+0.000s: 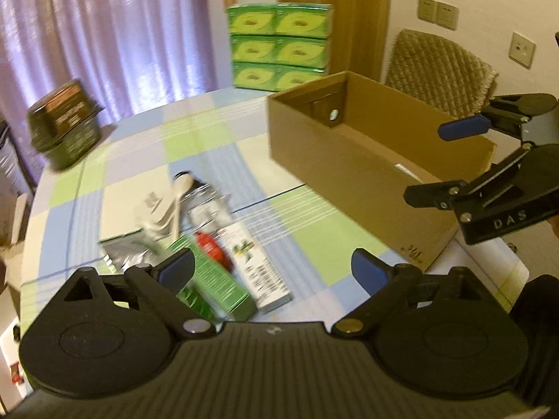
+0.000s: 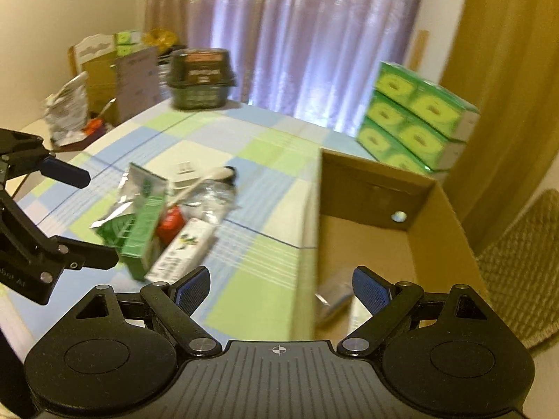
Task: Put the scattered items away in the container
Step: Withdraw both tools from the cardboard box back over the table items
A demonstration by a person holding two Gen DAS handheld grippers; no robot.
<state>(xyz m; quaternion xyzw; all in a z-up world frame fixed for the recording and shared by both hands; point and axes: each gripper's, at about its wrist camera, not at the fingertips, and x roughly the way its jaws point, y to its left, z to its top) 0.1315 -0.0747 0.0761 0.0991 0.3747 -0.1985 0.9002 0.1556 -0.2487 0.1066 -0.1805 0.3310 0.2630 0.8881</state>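
A heap of items lies on the checked tablecloth: a green carton point(image 1: 216, 286), a white carton point(image 1: 258, 265), a red piece point(image 1: 209, 248), a silver pouch point(image 1: 206, 206), a white spoon point(image 1: 178, 195) and a green-silver sachet point(image 1: 129, 251). My left gripper point(image 1: 272, 272) hovers open just above the heap's near end, with nothing between its fingers. The open cardboard box point(image 1: 349, 160) stands to the right. My right gripper point(image 2: 279, 289) is open and empty over the box's left wall point(image 2: 307, 244). Inside the box lie a silver packet point(image 2: 335, 300) and a white item point(image 2: 360, 310).
A dark green tub point(image 1: 66, 125) sits at the table's far left corner. Stacked green cartons point(image 1: 279, 45) stand behind the box, and a chair with a woven cushion point(image 1: 440, 66) is at its right. A side surface with bags and boxes point(image 2: 70, 108) lies beyond the table's left edge.
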